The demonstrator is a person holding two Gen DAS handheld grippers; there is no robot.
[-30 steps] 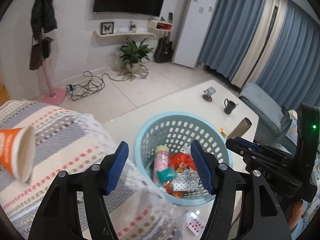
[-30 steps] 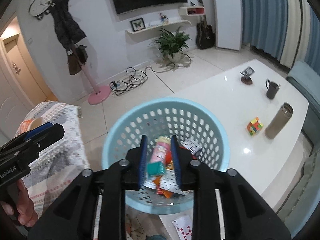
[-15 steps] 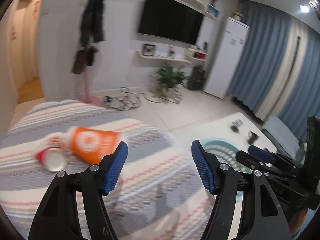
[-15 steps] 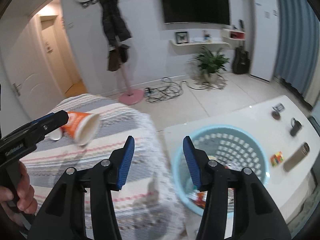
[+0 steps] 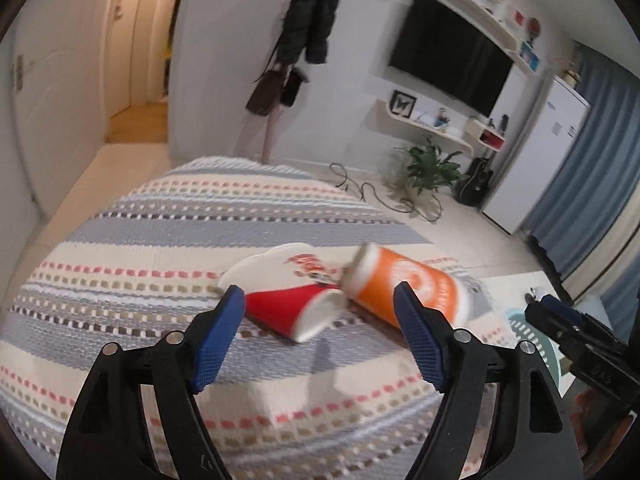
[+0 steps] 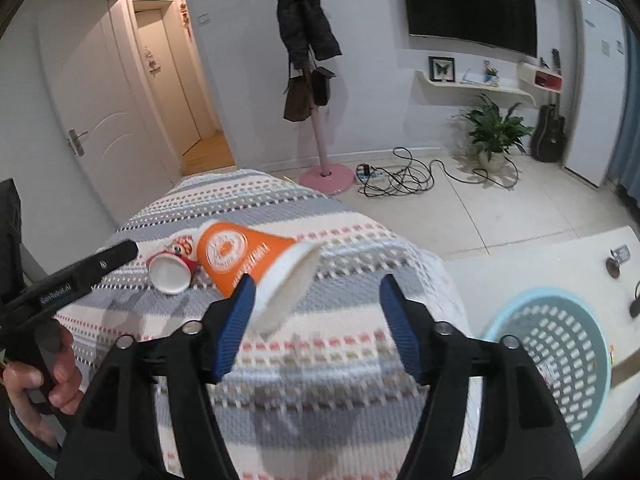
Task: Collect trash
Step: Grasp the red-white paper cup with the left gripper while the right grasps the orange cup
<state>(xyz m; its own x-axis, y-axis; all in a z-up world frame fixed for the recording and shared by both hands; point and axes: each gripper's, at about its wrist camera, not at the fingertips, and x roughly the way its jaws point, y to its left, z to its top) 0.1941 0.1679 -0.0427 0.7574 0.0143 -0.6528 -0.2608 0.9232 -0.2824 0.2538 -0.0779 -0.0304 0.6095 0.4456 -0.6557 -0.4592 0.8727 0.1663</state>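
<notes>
Three paper cups lie on their sides on a striped blanket (image 5: pixel 160 248): an orange cup (image 5: pixel 404 284), a red cup (image 5: pixel 296 312) and a white printed cup (image 5: pixel 276 268). My left gripper (image 5: pixel 320 344) is open and empty, just short of the red cup. My right gripper (image 6: pixel 316 320) is open and empty, with the orange cup (image 6: pixel 248 264) between and beyond its fingers. The red cup (image 6: pixel 170 272) shows its open mouth at left. The light blue trash basket (image 6: pixel 560 360) stands at lower right on the white table.
The blanket (image 6: pixel 320 380) covers a rounded sofa or bed. The white table (image 6: pixel 540 256) holds small items. A pink coat stand (image 6: pixel 324 152), floor cables (image 6: pixel 400 180) and a plant (image 6: pixel 492 132) are beyond. The left gripper's side (image 6: pixel 72 284) shows at far left.
Both grippers swung left from above the basket to the blanket. The right gripper, shut on a teal item a second ago, is now open and empty. The cups came into close view.
</notes>
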